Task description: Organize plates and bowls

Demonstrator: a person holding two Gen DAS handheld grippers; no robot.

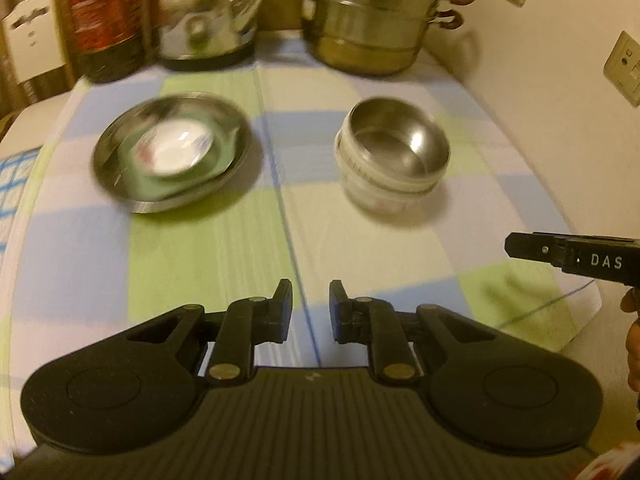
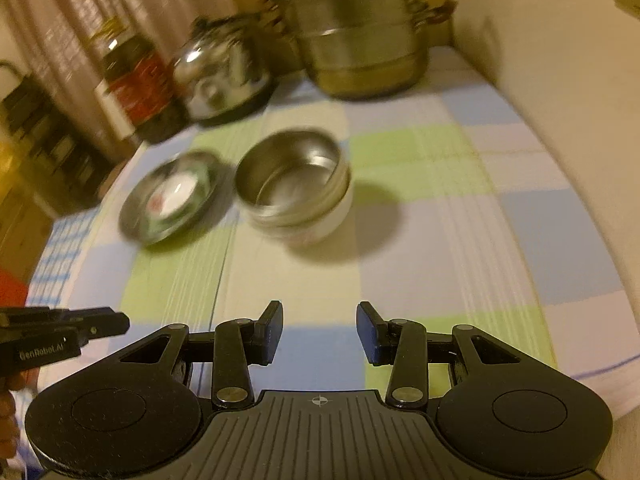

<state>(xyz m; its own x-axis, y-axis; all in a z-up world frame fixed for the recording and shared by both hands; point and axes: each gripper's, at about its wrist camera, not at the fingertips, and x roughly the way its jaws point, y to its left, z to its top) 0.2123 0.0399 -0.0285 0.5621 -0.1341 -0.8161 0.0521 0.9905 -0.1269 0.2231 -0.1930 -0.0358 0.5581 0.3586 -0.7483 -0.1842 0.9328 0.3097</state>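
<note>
Tongs first: the left gripper (image 1: 310, 312) hangs empty with a narrow gap between its jaws, the right gripper (image 2: 319, 332) empty with a wider gap, both over bare tablecloth (image 1: 224, 248). Ahead of them stand the plate stack (image 1: 176, 152) and, just beside it, the bowl stack (image 1: 394, 152). Judging by the slick steel bowl nested loosely on top, a hurried pinch at a rim could tip it or shove either stack toward the kettle (image 1: 204, 20) and steamer pot (image 1: 372, 16) behind.

A tablecloth (image 1: 224, 248) checked in pale blue, green and white lies under silver steel bowls (image 1: 394, 146).
</note>
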